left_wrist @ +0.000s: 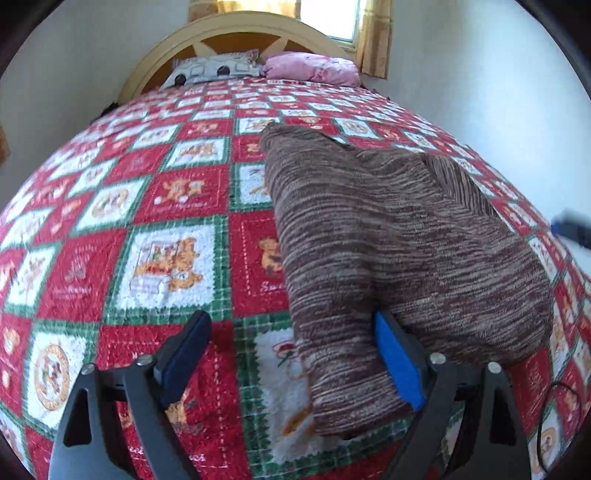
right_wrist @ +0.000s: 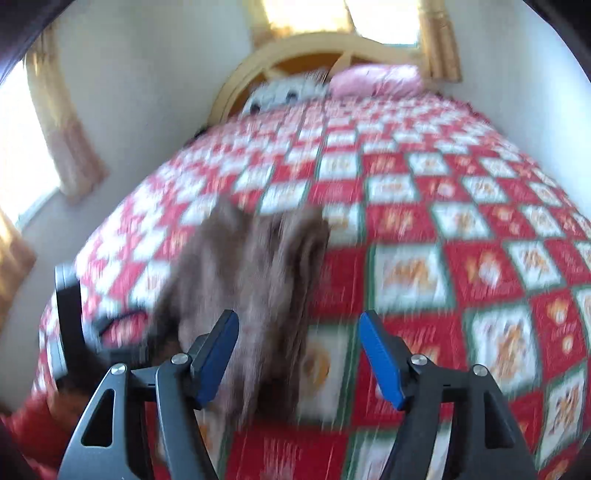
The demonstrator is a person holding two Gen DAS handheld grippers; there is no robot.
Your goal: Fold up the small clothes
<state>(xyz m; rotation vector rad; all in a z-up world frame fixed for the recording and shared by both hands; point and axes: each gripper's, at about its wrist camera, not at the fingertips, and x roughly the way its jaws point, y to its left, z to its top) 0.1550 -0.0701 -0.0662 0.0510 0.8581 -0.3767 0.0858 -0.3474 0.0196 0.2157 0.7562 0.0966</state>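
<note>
A brown striped knit garment [left_wrist: 388, 236] lies folded on the red, white and green quilt [left_wrist: 155, 206]. My left gripper [left_wrist: 291, 354] is open wide at the garment's near end. Its right blue pad [left_wrist: 397, 360] sits in a crease between two folds, and the left finger [left_wrist: 184, 354] stands apart over bare quilt. One blue-and-black fingertip [left_wrist: 570, 229] of the right gripper pokes in at the right edge. The right wrist view is blurred. There the garment [right_wrist: 251, 273] reaches between the fingers of my right gripper [right_wrist: 299, 354], which is open and not pressing on it.
A grey patterned pillow [left_wrist: 214, 68] and a pink pillow [left_wrist: 314, 66] lie against the yellow headboard [left_wrist: 236, 26]. White walls flank the bed, with curtained windows [right_wrist: 66, 122]. A thin black cable [left_wrist: 546, 424] lies at the near right.
</note>
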